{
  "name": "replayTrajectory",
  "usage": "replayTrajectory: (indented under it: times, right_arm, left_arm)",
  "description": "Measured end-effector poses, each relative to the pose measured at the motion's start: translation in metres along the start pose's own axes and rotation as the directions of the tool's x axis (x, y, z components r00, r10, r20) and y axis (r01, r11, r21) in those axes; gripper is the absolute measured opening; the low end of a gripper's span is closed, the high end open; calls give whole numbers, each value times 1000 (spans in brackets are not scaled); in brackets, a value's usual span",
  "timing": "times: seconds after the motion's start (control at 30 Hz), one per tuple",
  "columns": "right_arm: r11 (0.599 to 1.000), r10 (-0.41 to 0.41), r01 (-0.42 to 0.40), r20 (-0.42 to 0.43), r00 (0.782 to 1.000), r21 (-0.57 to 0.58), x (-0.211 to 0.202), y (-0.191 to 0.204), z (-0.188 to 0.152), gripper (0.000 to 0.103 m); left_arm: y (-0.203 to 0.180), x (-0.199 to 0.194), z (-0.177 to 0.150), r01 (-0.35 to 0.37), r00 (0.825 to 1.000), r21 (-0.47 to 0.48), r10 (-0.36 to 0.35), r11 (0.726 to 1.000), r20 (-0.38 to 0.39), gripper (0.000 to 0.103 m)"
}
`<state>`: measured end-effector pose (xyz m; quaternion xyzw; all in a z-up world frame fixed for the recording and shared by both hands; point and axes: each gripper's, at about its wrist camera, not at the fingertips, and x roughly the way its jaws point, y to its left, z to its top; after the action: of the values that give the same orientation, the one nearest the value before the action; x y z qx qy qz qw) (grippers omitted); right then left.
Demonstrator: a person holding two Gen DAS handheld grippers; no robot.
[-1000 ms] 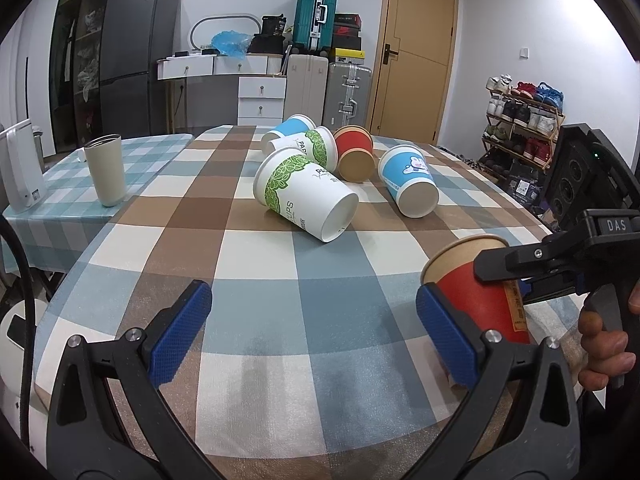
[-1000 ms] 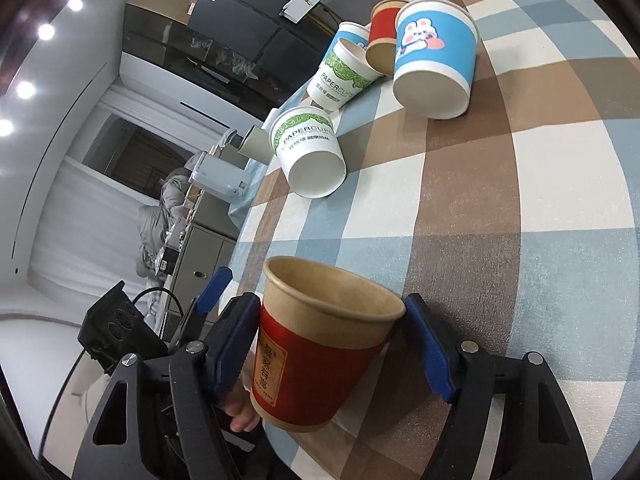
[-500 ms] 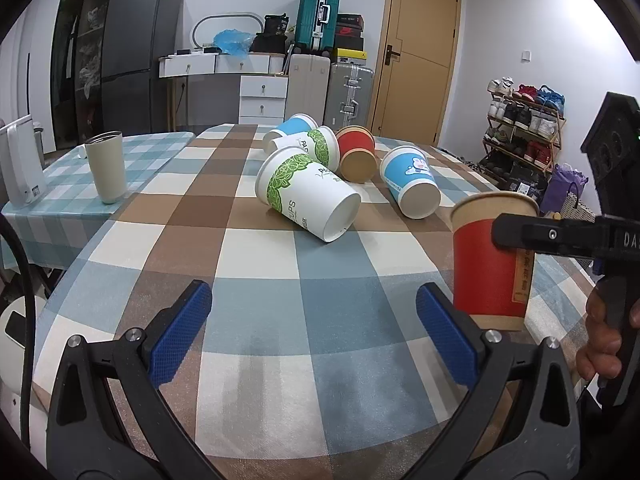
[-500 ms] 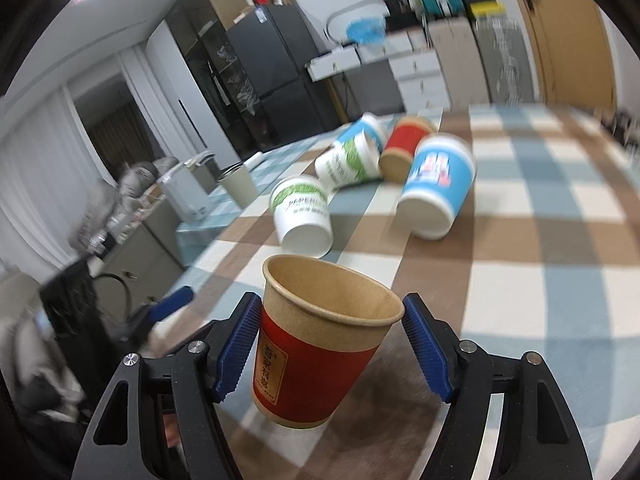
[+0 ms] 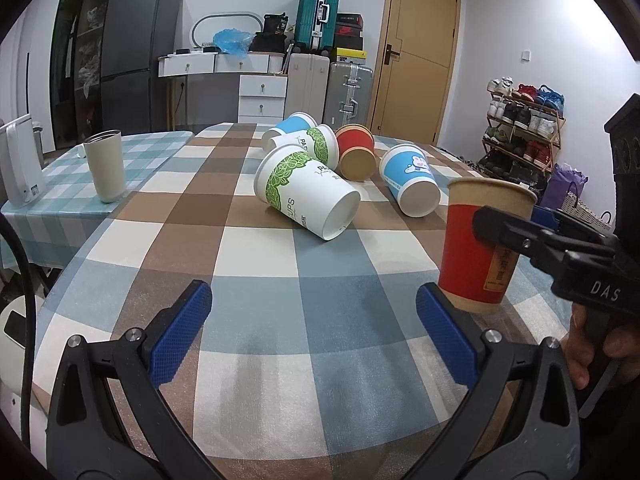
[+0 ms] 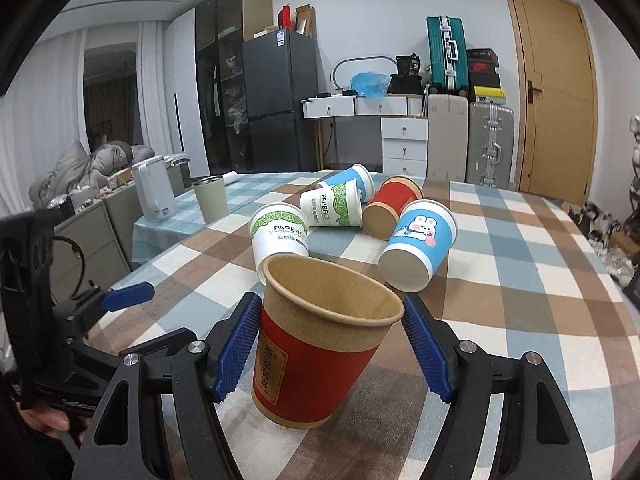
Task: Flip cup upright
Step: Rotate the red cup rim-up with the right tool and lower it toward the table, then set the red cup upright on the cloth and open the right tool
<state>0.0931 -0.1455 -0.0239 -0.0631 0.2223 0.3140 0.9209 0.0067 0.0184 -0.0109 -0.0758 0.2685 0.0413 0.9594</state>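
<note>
A red and kraft paper cup (image 6: 316,344) stands mouth up between the blue pads of my right gripper (image 6: 332,344), which is shut on it. In the left wrist view the same cup (image 5: 478,248) is upright at the table's right side, its base at or just above the checked tablecloth (image 5: 256,320). My left gripper (image 5: 316,328) is open and empty, low over the near part of the table, left of the cup.
Several paper cups lie on their sides at mid table: a green-leaf cup (image 5: 308,192), a second leaf cup (image 5: 312,148), a blue cup (image 5: 292,126), a red cup (image 5: 356,152), a blue rabbit cup (image 5: 412,180). A steel tumbler (image 5: 106,166) and white appliance (image 5: 20,168) stand left.
My right gripper has rotated the red cup from tilted to upright and lowered it toward the table. My left gripper has stayed still and open.
</note>
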Motion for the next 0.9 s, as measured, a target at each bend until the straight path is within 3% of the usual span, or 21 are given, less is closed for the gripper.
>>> replayTrajectory:
  times: [0.6, 0.9]
  right_arm:
    - [999, -28, 28, 4, 1000, -45, 2, 10, -3, 74]
    - [996, -3, 2, -13, 1000, -94, -4, 16, -7, 74]
  left_arm:
    - [-2, 0, -1, 1, 1000, 3, -1, 1000, 4, 102]
    - [-2, 0, -1, 2, 1000, 3, -2, 1000, 4, 102]
